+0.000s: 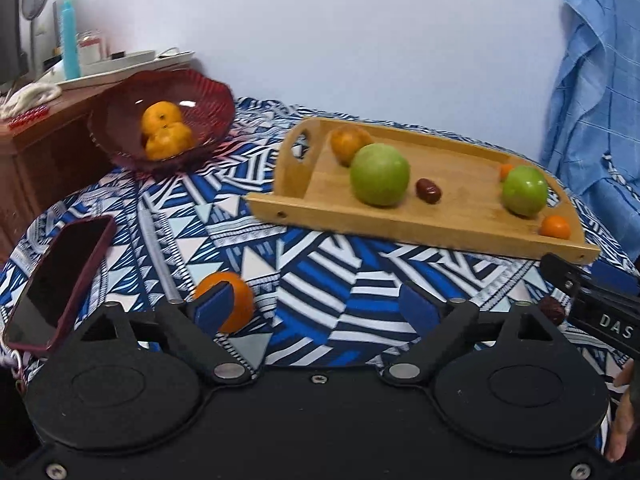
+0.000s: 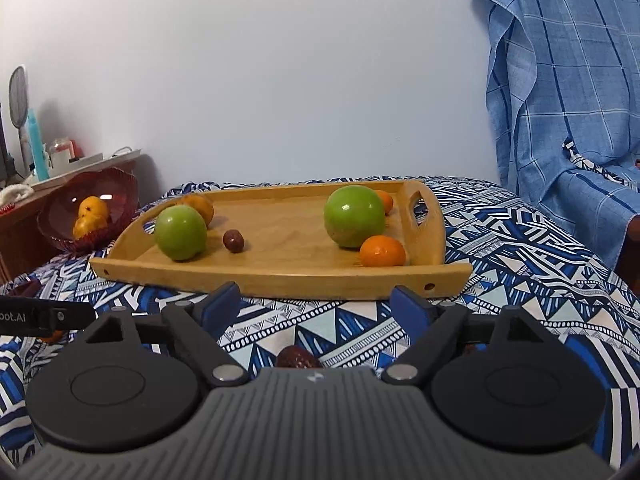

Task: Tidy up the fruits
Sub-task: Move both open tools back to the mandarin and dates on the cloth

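Observation:
A wooden tray [image 1: 460, 232] [image 2: 280, 280] on the patterned cloth holds two green apples [image 1: 380, 175] [image 2: 354, 216], a few oranges [image 1: 555, 227] [image 2: 382, 251] and a dark red date [image 1: 428, 191] [image 2: 233, 241]. A red glass bowl [image 1: 208, 96] [image 2: 124, 188] at the left holds oranges [image 1: 162, 118]. My left gripper [image 1: 316, 304] is open; a loose orange [image 1: 240, 300] lies beside and partly behind its left finger. My right gripper [image 2: 316, 308] is open over the cloth, with a date [image 2: 298, 358] lying below it. Another date [image 1: 554, 310] lies by the right gripper's body.
A phone in a dark red case [image 1: 60, 280] lies at the cloth's left edge. A wooden side table [image 1: 40, 148] with bottles stands at the far left. A blue checked cloth [image 2: 560, 100] hangs at the right. A white wall is behind.

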Demonstrator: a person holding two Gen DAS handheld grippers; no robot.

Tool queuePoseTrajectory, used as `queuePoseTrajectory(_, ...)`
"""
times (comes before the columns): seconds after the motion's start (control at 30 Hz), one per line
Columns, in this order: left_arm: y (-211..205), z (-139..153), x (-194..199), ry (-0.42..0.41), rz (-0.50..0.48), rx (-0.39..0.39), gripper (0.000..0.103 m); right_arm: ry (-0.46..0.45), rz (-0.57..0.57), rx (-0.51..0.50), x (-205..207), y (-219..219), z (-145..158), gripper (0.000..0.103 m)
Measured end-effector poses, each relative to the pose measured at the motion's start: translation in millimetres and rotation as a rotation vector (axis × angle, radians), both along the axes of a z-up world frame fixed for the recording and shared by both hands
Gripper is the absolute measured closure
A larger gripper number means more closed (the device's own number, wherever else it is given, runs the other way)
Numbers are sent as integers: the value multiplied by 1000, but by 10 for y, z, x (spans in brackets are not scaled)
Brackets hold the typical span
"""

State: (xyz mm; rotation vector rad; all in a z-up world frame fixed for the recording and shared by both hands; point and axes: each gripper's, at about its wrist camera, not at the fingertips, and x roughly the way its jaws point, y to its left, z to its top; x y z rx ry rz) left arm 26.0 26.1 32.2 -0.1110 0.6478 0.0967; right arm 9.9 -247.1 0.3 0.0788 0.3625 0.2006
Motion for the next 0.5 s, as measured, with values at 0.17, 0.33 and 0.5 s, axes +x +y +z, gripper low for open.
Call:
queuePoseTrajectory(0.17,77,-27,-47,-15,35,20,12,-8,8,-45,-52,86,-31,12)
queuePoseTrajectory(0.33,146,-42,-45,-31,69,36,7,11,46,-106,-96,209,-85,13)
queuePoseTrajectory(0.5,225,-103,2,-13,88,22,7,37,50,-135,-99,269,-134,23)
